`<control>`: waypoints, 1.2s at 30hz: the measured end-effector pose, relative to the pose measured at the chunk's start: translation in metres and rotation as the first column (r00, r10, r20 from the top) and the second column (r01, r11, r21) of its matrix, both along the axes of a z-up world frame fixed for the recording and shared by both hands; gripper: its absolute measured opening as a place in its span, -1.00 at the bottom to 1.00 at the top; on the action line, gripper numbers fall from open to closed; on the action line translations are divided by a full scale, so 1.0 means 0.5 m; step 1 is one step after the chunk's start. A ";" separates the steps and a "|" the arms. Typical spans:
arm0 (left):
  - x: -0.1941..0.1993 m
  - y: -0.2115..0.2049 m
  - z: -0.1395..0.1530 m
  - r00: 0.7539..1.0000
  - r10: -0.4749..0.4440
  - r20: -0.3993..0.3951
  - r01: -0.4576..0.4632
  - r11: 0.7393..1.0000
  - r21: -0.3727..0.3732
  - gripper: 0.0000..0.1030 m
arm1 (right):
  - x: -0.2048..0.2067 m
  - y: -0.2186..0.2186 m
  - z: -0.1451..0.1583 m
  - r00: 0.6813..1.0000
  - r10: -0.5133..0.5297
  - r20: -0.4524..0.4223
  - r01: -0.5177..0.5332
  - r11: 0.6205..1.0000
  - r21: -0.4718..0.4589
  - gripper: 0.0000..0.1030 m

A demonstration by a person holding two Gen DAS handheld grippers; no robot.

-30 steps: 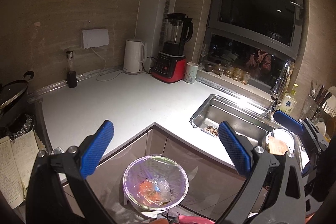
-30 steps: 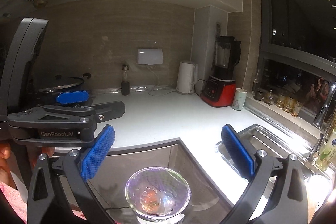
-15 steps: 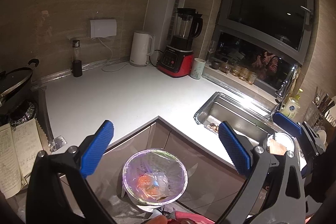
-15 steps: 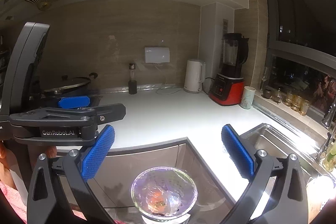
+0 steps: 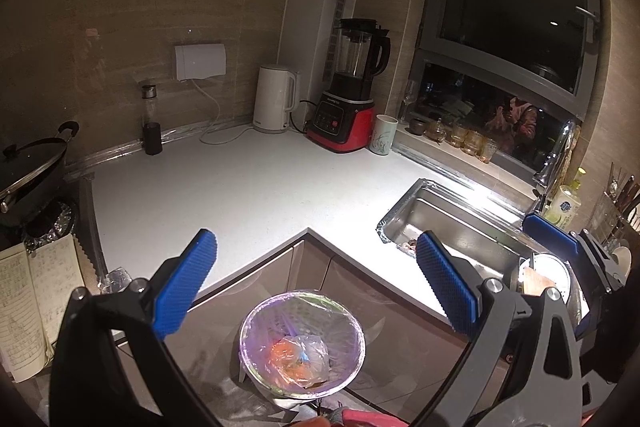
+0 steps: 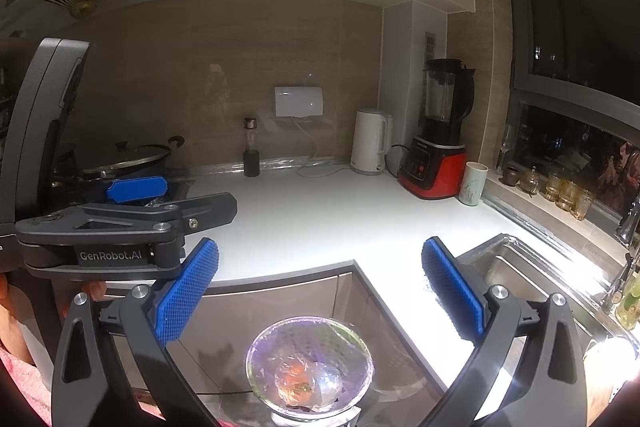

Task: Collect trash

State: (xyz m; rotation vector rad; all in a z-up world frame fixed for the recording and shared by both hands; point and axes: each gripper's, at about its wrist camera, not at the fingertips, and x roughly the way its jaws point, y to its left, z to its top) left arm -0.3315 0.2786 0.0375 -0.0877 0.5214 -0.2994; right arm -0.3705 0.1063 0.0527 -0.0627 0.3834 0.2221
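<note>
I have both grippers held over the lined trash bin that stands on the floor in the inner corner of the white tabletop, and the bin already holds a clear plastic bag with something orange inside. My left gripper has its jaws spread wide with nothing between them, and my right gripper is the same, wide and empty. The steel sink lies to the right, with a red-based blender and a white kettle at the back wall.
</note>
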 end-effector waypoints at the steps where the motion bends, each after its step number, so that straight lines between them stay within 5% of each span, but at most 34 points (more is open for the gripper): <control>1: 0.000 -0.001 0.000 1.000 0.000 -0.003 0.000 1.000 0.000 0.85 | 0.002 0.001 0.001 1.000 -0.001 0.000 0.001 1.000 0.001 0.96; 36: 0.054 -0.013 0.003 0.999 0.034 0.021 -0.035 0.998 0.045 0.85 | 0.055 -0.031 -0.013 1.000 0.009 -0.020 -0.008 0.999 0.037 0.96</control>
